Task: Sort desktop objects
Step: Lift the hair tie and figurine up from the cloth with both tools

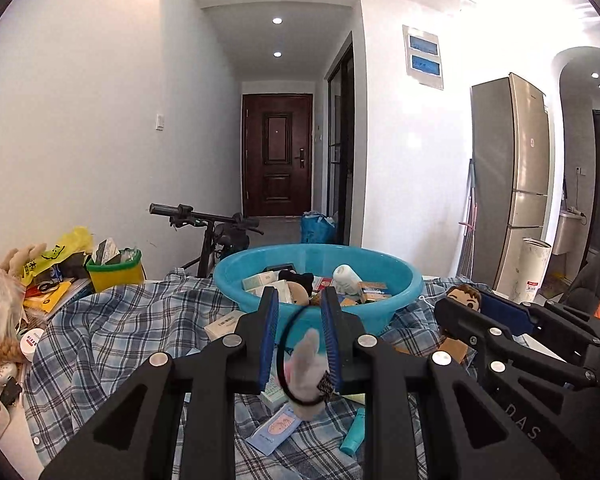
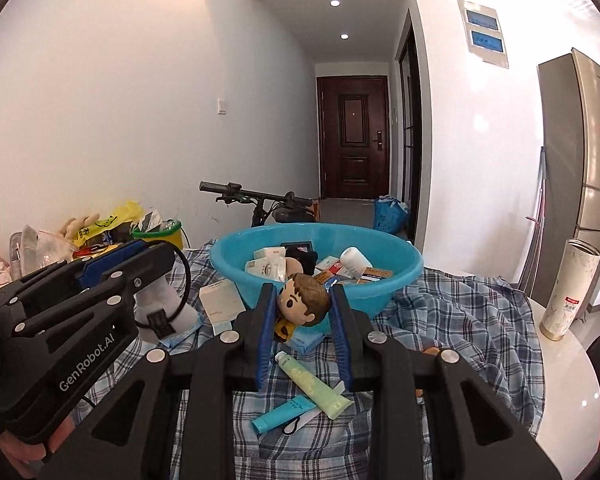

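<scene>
My left gripper (image 1: 299,300) is shut on a small white and pink plush toy (image 1: 307,376) with a black cord loop, held above the plaid cloth (image 1: 112,332). In the right wrist view the same plush toy (image 2: 158,304) hangs from it at the left. My right gripper (image 2: 303,295) is shut on a brown-haired doll (image 2: 305,300), just in front of the blue basin (image 2: 410,258). The basin (image 1: 236,280) holds several small boxes and a white bottle (image 1: 346,276). The right gripper with the doll (image 1: 466,297) also shows at the right of the left wrist view.
On the cloth lie a pale green tube (image 2: 314,386), a teal tube (image 2: 280,414), a sachet (image 1: 274,430) and a white box (image 2: 220,300). A yellow bin (image 1: 116,274) and clutter stand at the left. A white tumbler (image 2: 568,292) stands on the table's right edge.
</scene>
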`<action>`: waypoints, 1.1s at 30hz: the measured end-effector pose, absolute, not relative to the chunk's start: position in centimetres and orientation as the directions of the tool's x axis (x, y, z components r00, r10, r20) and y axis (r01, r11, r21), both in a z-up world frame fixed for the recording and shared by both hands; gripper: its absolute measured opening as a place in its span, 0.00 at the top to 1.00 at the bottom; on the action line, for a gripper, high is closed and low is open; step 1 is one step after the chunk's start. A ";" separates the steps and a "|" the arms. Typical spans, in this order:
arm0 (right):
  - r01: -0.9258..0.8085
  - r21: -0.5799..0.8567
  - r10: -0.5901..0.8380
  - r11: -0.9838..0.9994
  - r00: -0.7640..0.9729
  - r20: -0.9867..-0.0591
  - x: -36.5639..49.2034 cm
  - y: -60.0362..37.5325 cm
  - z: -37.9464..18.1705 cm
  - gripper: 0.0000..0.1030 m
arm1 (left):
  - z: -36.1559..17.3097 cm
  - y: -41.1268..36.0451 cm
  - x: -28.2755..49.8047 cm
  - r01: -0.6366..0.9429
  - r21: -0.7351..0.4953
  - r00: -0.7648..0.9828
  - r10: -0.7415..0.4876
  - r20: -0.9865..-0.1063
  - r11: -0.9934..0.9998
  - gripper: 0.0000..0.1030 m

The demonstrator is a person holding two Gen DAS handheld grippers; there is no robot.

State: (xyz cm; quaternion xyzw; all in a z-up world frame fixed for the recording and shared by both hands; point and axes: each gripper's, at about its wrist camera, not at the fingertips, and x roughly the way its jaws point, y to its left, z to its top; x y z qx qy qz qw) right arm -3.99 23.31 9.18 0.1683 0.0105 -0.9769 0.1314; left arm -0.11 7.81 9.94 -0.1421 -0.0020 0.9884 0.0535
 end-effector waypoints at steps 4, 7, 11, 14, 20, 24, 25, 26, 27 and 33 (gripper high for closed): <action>0.253 0.021 -0.247 -0.967 -0.915 -0.318 -4.0 23.5 9.7 0.75 | 10.1 7.7 -0.3 -0.110 -0.022 -0.953 0.112 -0.282 -0.994 0.78; 0.248 0.019 -0.241 -0.969 -0.920 -0.309 -4.0 23.6 10.1 0.76 | 10.1 7.6 -0.4 -0.118 -0.019 -0.950 0.118 -0.289 -0.993 0.86; 0.240 0.026 -0.236 -0.971 -0.921 -0.310 -4.0 24.1 10.1 0.76 | 9.5 7.1 -0.9 -0.135 -0.035 -0.931 0.139 -0.339 -0.990 0.86; 0.235 0.027 -0.231 -0.972 -0.918 -0.323 -4.1 24.3 9.7 0.76 | 8.0 6.3 -1.1 -0.110 -0.031 -0.912 0.113 -0.394 -0.993 0.73; 0.240 0.045 -0.240 -0.970 -0.903 -0.357 -4.4 24.5 8.7 0.75 | 3.2 5.2 -1.7 -0.162 -0.133 -0.801 0.209 -0.561 -0.978 0.14; 0.241 0.041 -0.239 -0.970 -0.901 -0.362 -4.3 24.6 8.5 0.75 | -0.4 6.1 -2.8 -0.210 -0.122 -0.697 0.236 -0.678 -0.970 0.14; 0.241 0.040 -0.239 -0.970 -0.901 -0.362 -4.3 24.6 8.5 0.75 | -1.2 6.4 -3.0 -0.224 -0.129 -0.668 0.249 -0.702 -0.966 0.14; 0.240 0.041 -0.238 -0.970 -0.901 -0.362 -4.3 24.7 8.5 0.75 | -1.9 6.6 -3.4 -0.237 -0.134 -0.641 0.259 -0.723 -0.962 0.14; 0.238 0.042 -0.237 -0.970 -0.902 -0.361 -4.2 24.7 8.6 0.75 | -2.4 6.9 -3.6 -0.245 -0.130 -0.622 0.259 -0.739 -0.961 0.14; 0.228 0.048 -0.229 -0.973 -0.903 -0.363 -4.3 25.1 8.5 0.75 | -3.5 7.5 -5.1 -0.253 -0.081 -0.602 0.223 -0.767 -0.964 0.34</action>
